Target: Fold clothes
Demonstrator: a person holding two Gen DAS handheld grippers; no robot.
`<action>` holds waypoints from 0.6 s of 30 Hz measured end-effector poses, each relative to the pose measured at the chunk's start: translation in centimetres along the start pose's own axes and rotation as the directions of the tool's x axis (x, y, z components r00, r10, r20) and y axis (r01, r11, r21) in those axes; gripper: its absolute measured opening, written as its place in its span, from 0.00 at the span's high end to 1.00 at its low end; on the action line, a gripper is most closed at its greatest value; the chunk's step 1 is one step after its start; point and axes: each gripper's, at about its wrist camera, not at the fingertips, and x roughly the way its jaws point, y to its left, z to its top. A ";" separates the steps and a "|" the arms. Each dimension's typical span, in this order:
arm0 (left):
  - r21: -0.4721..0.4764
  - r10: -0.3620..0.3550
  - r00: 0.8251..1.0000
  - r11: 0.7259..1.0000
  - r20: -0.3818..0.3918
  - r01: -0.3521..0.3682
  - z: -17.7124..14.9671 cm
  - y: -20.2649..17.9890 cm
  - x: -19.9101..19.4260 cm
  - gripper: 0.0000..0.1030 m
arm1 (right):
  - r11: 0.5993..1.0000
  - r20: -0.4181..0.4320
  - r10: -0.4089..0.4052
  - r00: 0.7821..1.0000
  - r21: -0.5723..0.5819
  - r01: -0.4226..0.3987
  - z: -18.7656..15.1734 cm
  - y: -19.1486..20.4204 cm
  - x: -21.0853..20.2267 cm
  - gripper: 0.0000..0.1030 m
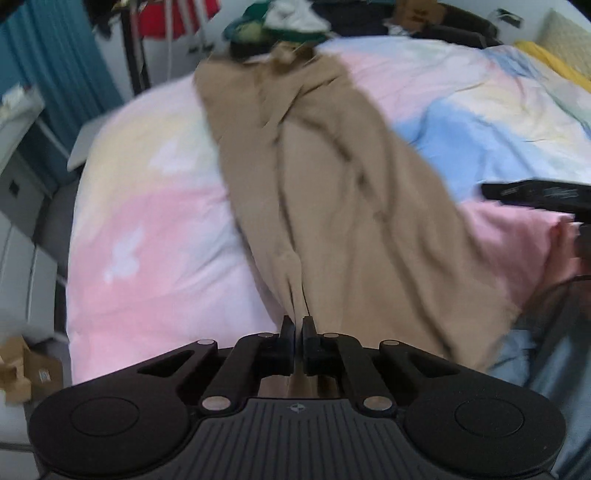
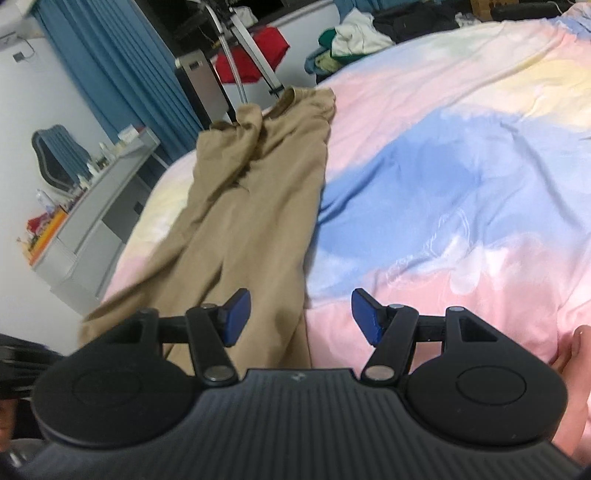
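Tan trousers stretch up the middle of the frame across the pastel bedspread, hem pinched by the closed left gripper for folding, while the right gripper waits wide, empty.

The left wrist view looks steeply down along its own fingers, close above the bed, the tan trousers running away from its lens toward the far clothes pile; the right wrist view sits just beside, angled lower across the bed; both share the trousers, bedspread, pile and curtain.
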 end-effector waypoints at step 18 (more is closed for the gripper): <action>-0.094 -0.231 0.973 0.968 0.014 0.231 -1.8 -3.3 1.0 0.43 | 0.989 -0.154 0.109 0.982 0.115 -0.091 -0.7 -1.6 1.6 0.38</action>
